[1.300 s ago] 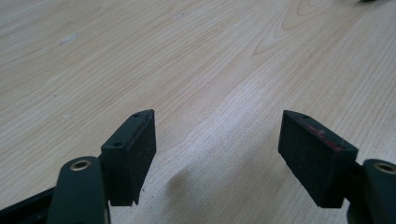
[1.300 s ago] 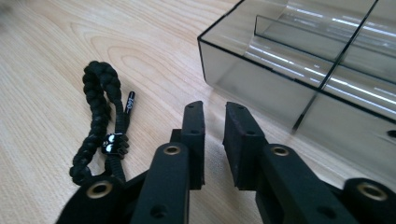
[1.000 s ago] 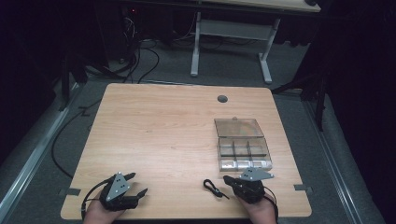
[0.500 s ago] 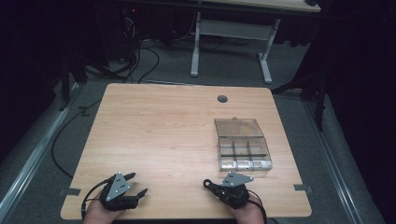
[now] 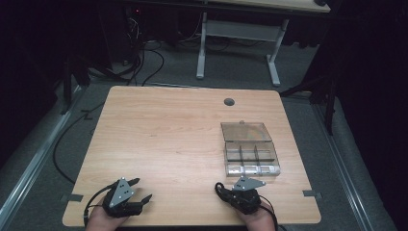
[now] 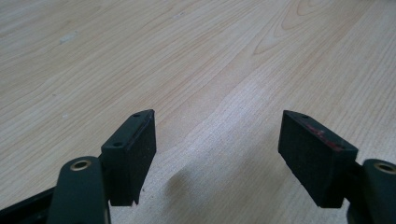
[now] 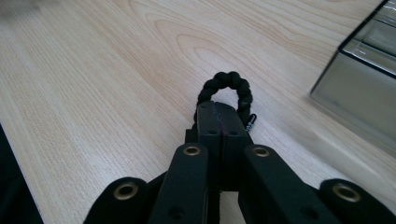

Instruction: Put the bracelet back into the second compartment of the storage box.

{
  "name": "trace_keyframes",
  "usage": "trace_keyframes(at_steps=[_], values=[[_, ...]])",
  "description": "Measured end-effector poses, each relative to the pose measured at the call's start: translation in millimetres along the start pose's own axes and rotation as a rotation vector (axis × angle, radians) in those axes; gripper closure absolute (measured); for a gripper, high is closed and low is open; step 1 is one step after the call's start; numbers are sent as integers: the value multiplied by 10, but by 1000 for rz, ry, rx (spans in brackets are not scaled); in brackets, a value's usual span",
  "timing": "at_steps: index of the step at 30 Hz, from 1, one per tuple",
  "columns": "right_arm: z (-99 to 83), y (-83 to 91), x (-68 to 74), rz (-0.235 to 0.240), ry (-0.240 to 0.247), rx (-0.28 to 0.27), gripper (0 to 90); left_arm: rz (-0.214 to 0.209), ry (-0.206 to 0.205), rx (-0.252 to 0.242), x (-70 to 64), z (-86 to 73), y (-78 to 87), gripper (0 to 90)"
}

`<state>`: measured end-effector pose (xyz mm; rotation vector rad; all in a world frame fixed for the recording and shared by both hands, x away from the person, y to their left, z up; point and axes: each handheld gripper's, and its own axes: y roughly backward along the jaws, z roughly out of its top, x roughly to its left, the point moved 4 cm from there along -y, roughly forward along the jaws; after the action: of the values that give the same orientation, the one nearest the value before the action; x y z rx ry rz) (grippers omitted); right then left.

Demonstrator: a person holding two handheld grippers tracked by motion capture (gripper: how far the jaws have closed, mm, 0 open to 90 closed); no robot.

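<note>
A: Start at the left. What is the left gripper (image 5: 142,190) doing?

B: It rests low at the near left corner of the table (image 5: 163,134), jaws spread wide with nothing but bare wood between them. I'd judge it is parked there so as to stay out of the way while the other hand works.

A: And moving right?

B: The right gripper (image 7: 218,109) has its jaws pressed together on a black braided cord (image 7: 226,86). The cord's loop sticks out past the jaw tips, and a small metal end shows just beside the right jaw. In the high view that loop (image 5: 220,187) curls out on the gripper's left, close over the table near its front edge.

A: Why pinch it like that?

B: My guess: gripping it where the strands meet keeps the loop from uncoiling, so it can be carried as one bundle.

A: Carried where?

B: Probably to the box (image 5: 250,156), just beyond and to the right of that gripper. Its clear lid (image 5: 243,131) lies folded back flat on the far side, which leaves the compartments open from above.

A: Counts?

B: Two grippers, one cord, one box. I count about six compartments in two rows, though the near row is hard to read. All look empty, but I cannot be sure.
</note>
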<state>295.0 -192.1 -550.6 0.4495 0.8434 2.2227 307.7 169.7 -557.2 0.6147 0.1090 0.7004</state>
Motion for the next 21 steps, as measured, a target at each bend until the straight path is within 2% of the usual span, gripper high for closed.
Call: trace_keyframes(at_steps=[10,21], values=[[-76,57,-96,-19,-28,5,900,0,2,-1,2,0,2,284],[-189,199,-255,-54,-68,4,900,1,3,-3,5,-1,5,284]])
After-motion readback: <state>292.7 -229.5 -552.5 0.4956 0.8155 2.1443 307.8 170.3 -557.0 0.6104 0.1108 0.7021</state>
